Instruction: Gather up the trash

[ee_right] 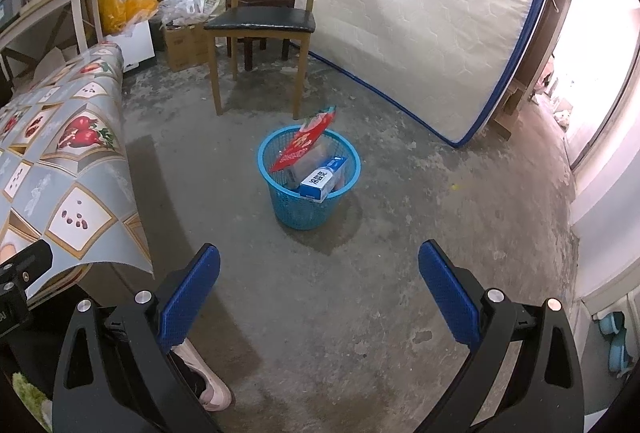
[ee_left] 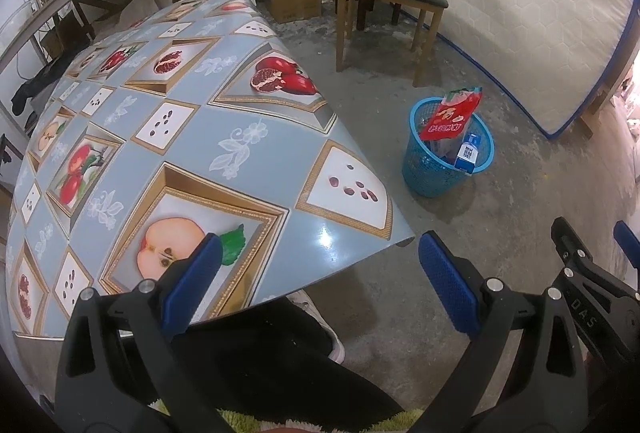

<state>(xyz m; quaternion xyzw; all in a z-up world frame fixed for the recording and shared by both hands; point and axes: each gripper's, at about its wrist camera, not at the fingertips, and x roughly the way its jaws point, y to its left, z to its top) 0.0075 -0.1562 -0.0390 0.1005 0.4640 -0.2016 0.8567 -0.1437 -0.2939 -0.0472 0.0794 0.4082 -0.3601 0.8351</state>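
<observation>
Beside the table (ee_left: 248, 153), the blue basket (ee_right: 308, 201) holds a red packet (ee_right: 302, 145) and a blue carton (ee_right: 322, 179); both grippers hang released, likely because collecting is finished.

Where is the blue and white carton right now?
The blue and white carton leans inside the blue basket on the floor, beside a red packet, right of the table.

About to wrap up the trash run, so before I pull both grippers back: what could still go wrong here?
1. The red snack bag leans out above the blue basket rim; it might tip onto the floor.
2. The blue and white carton rests against the rim, so a nudge could spill it.
3. The open left gripper hangs by the table corner and could catch the tablecloth.
</observation>
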